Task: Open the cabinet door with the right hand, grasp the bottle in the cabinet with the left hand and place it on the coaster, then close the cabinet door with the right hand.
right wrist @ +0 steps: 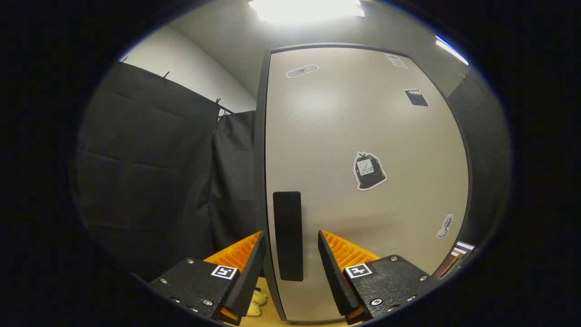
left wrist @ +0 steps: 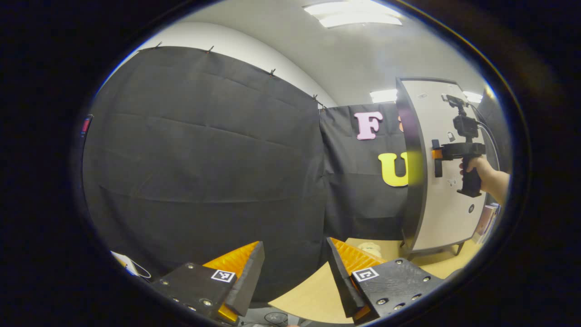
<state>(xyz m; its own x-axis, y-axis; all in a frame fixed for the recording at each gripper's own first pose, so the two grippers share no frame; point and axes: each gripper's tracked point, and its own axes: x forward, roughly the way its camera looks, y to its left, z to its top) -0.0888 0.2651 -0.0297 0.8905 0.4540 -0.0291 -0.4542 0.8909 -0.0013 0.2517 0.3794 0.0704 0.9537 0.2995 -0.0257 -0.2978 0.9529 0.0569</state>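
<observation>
The pale cabinet door stands shut, with a dark upright handle near its left edge. My right gripper is open, one finger on each side of the handle without pressing on it. In the left gripper view the cabinet stands at the right on the wooden table. There a hand holds the right gripper against the door's handle. My left gripper is open and empty, low over the table's near edge, well left of the cabinet. Whatever is inside the cabinet is hidden.
A small pale object lies on the table in front of the cabinet's left foot; it also shows as the pale object below the door. Black cloth walls stand behind and to the left. Some flat items lean right of the cabinet.
</observation>
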